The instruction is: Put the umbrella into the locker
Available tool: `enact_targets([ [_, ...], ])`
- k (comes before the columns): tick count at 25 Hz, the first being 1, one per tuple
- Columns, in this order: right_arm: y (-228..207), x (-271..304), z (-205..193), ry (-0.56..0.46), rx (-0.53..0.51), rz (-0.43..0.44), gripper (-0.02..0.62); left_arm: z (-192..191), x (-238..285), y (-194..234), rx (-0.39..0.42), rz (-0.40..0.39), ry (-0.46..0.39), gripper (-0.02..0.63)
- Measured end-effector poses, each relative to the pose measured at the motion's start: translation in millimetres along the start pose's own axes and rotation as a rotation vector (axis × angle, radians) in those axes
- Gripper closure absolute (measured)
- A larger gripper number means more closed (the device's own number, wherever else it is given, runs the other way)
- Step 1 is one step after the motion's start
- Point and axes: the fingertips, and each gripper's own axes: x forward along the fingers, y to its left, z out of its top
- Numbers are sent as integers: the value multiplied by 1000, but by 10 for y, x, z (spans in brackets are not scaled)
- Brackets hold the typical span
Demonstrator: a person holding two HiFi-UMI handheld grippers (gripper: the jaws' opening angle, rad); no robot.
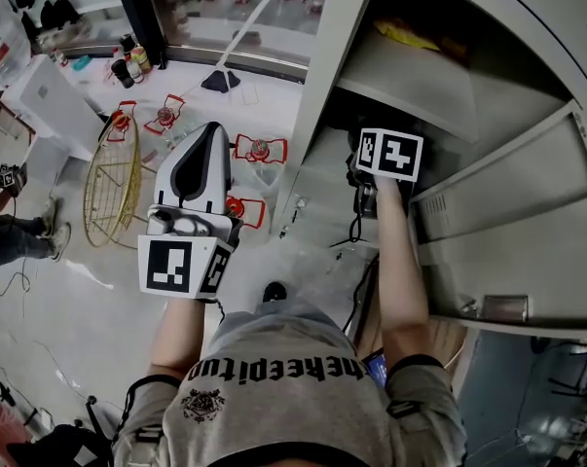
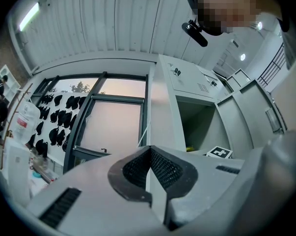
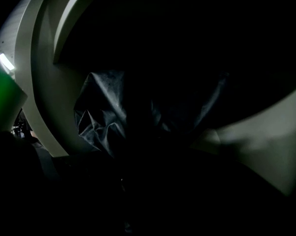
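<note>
Locker: a tall grey sheet-metal locker (image 1: 324,76) fills the right of the head view, and this is where the action is. One shelf up, something yellow (image 1: 407,35) lies in another compartment.
Door: the grey metal locker door (image 1: 517,232) is swung wide open, so the compartment mouth is clear.
Umbrella: crumpled dark, shiny umbrella fabric (image 3: 103,117) sits dead ahead in the right gripper view. Pale locker walls curve round it and there is darkness behind, so I judge it at least partly inside the compartment. How deep it goes, and whether it rests on the compartment floor, is lost in the gloom.
Right gripper: the white right gripper with its black-and-white marker cube (image 1: 386,156) is reaching into that opening at arm's length. Its own view is far too dark to show the jaws, so I cannot tell whether they pinch the umbrella or stand apart.
Left gripper: the white left gripper with black ribbed pads (image 1: 207,139) hangs back outside the locker. Its jaws are pressed together with nothing between them — it has no part in this.
Cord: a thin black cord (image 1: 354,230) dangles below the right gripper. Whether it is the umbrella's strap or a cable, I cannot say.
Progress: the main part looks done, with the umbrella at or inside the locker. The scene fits a last push inward or a grip just let go — either way, what is left is the umbrella lying in there alone.
</note>
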Motion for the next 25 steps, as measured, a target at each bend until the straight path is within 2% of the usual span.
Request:
enact_targets([
  [12,-8,164,157,14,1,2,347,-20,-3,168,10,44,6,603],
  [19,16,243,71,84,38,27,339,-30,12,176,9,48,4,603],
  [25,27,265,93,67,51,38,331,-48,43,175,7,49,4,603],
])
